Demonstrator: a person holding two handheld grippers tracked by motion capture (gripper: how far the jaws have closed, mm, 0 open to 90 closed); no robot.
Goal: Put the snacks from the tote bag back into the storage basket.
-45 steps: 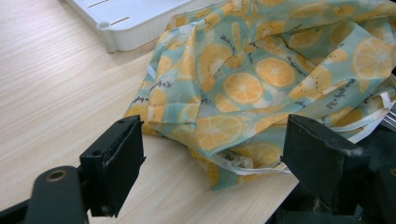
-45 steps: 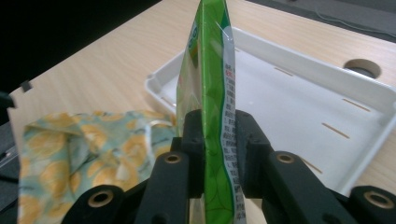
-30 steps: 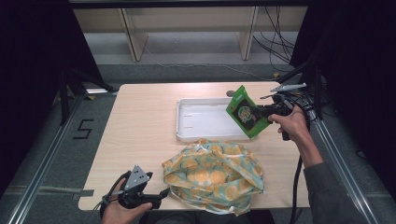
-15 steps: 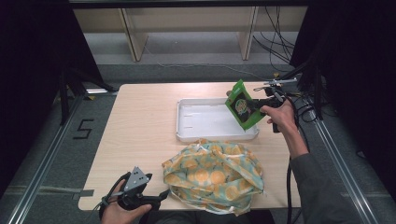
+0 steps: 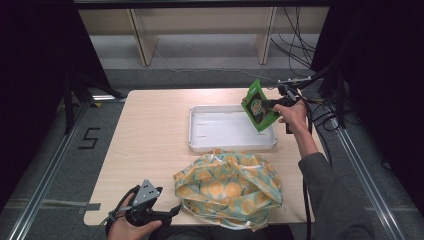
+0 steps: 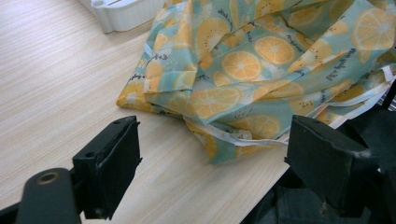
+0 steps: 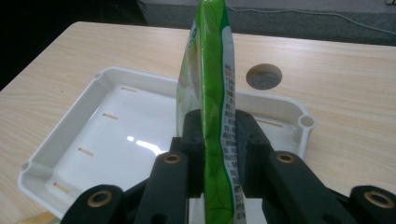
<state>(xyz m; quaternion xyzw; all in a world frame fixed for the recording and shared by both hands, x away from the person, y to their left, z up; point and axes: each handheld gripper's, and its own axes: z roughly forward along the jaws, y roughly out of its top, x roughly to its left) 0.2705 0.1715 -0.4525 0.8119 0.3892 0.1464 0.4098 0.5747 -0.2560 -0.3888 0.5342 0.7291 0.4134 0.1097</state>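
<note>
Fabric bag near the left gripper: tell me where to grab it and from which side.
Grip the white-trimmed hem of the fabric bag where it lies loose at the table's near edge. Come in low from the left gripper's side; its jaws are open and that folded edge sits right between them.

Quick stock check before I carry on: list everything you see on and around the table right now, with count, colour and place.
Table: one, light wood, centre of the high view.
Tray: one, white, far right part of the table, nothing lying in it.
Pouch: one, green, printed, held on edge above the tray's right end.
Fabric bag: one, teal with orange-slice print, crumpled at the near edge of the table.
Cable hole: one, round, grey, in the tabletop beyond the tray.
Cables: several, dark, on the floor behind the table.
Left gripper: one, black, open, near left corner of the table, beside the bag.
Right gripper: one, black, shut on the pouch.
</note>
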